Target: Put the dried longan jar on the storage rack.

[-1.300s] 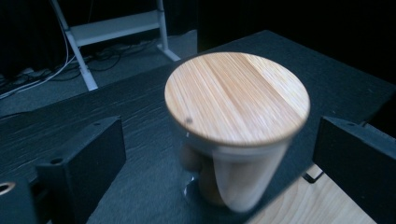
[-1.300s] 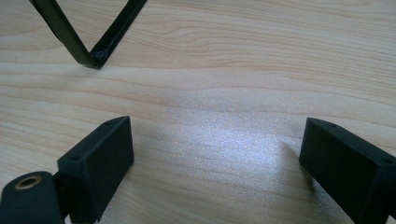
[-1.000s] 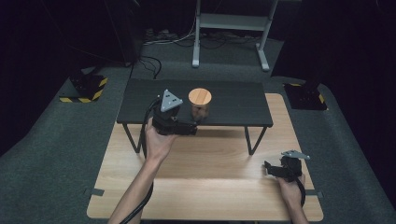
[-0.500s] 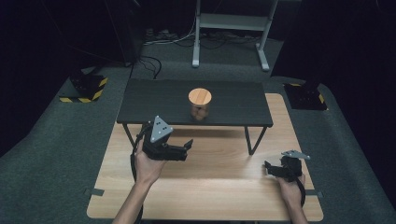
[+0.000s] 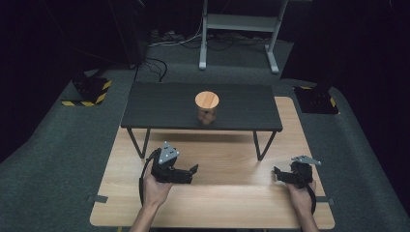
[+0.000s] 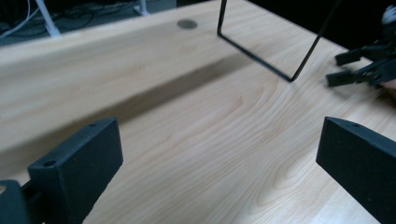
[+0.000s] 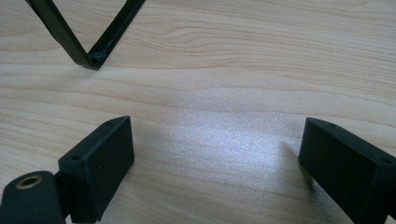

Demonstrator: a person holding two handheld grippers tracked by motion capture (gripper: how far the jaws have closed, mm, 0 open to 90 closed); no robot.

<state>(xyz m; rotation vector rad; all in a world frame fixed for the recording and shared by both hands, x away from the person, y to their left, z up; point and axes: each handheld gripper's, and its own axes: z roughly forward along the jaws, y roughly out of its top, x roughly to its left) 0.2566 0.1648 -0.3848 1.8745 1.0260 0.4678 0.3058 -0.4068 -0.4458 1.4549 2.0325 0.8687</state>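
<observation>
Left gripper (image 5: 192,171) drawn back from jar (image 5: 207,108) on black shelf (image 5: 159,104), jaws spread, empty, right gripper (image 5: 277,174) unmoved, spread.

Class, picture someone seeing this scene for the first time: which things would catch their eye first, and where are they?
A jar with a round wooden lid stands alone at the middle of the dark raised shelf. Nearer the person, on the pale wooden table, the left tool and the right tool rest open, both empty.
</observation>
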